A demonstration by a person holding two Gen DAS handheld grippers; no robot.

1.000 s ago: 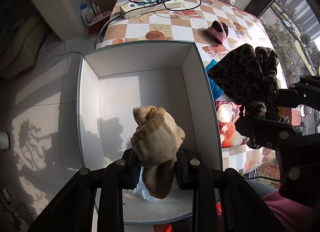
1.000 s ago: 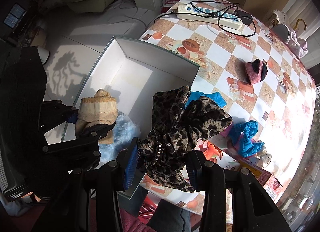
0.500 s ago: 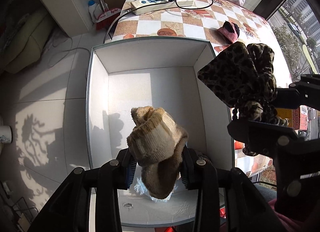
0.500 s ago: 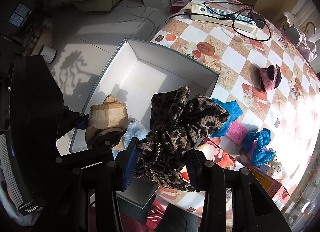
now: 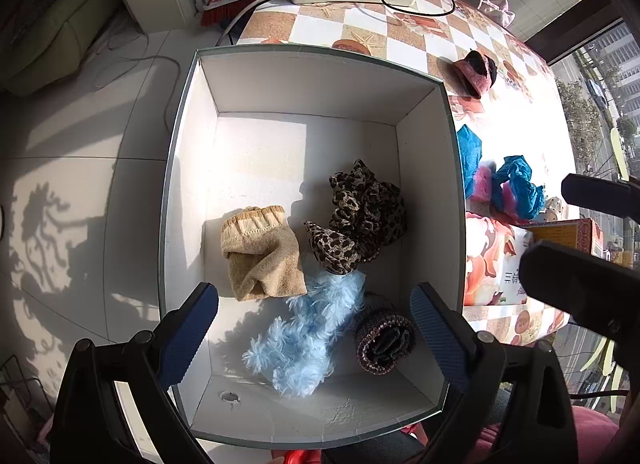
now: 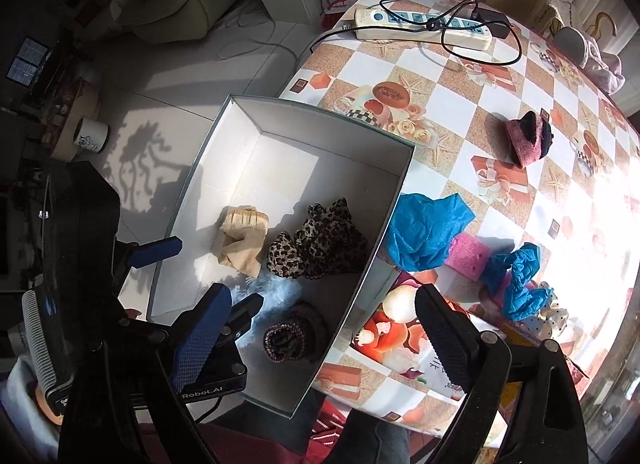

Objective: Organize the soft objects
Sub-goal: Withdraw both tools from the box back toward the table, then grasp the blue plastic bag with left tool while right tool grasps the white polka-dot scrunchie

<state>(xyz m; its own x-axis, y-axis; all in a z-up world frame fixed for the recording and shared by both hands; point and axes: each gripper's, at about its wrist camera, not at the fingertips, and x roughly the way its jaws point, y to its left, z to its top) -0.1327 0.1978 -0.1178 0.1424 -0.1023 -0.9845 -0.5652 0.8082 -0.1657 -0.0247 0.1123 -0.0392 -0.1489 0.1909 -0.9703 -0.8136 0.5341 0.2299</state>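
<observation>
The right gripper (image 6: 324,334) has just spread its jaws, nothing between them; the leopard-print cloth (image 6: 320,244) lies in the white box (image 6: 384,220) beside a beige sock (image 6: 242,240), probably touching.

Fluffy blue piece (image 6: 276,289) half hidden behind left tool (image 6: 200,264).

box (image 5: 424,192): matt white card, smooth
beige sock (image 5: 262,254): ribbed knit cloth
leopard cloth (image 5: 362,212): thin printed fabric
blue piece (image 5: 308,336): fluffy, long pile
worktop (image 6: 460,104): glossy checked oilcloth
fingers (image 5: 186,334): blue textured pads on black plastic
floor (image 5: 80,144): smooth pale tile
</observation>
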